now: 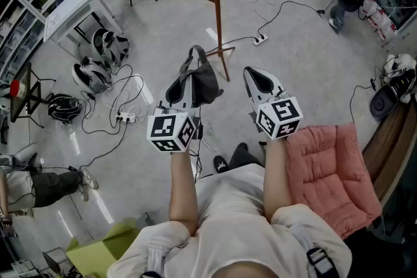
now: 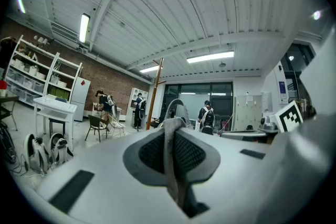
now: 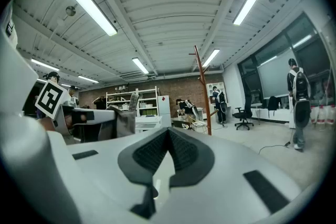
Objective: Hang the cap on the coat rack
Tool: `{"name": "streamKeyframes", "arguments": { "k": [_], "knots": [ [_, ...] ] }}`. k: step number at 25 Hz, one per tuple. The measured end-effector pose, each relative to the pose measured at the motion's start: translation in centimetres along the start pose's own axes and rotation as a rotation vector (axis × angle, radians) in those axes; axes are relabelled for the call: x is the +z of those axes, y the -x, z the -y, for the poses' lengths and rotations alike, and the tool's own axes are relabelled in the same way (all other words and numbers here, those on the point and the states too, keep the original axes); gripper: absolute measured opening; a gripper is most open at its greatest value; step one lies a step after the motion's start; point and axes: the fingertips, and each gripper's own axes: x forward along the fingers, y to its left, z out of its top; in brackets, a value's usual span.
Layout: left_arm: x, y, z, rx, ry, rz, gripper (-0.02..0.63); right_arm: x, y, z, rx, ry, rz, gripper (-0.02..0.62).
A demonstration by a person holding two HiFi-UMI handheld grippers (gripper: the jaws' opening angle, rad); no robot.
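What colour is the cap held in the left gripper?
Dark grey, plain with no visible pattern. The cap shows best in the head view.

The left hand-held gripper (image 1: 185, 84) and right hand-held gripper (image 1: 255, 73) are white shells with dark grey ribbed pads (image 3: 184, 153). Nearer the cream short-sleeved shirt (image 1: 234, 205), each carries a white cube (image 1: 172, 131) with black square markers.

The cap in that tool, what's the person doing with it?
A person holds a tool in each hand. The left tool is shut on a grey cap, pinching its fabric. The right tool is shut and holds nothing. The brown coat rack stands on the floor ahead of them, with no cap on it yet, so the hanging is not done.
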Motion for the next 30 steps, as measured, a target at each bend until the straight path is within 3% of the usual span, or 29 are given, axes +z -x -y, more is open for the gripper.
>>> {"name": "streamKeyframes", "arguments": {
  "k": [11, 30],
  "knots": [
    [-0.5, -1.6, -1.0, 0.012, -0.015, -0.012, 0.018, -0.4, -1.9, 0.9, 0.024, -0.046, 0.024, 0.003],
    [2.9, -10.3, -7.4, 0.064, -0.040, 0.022, 0.018, 3.4, -13.6, 3.8, 0.138, -0.066, 0.072, 0.005]
  ]
}}
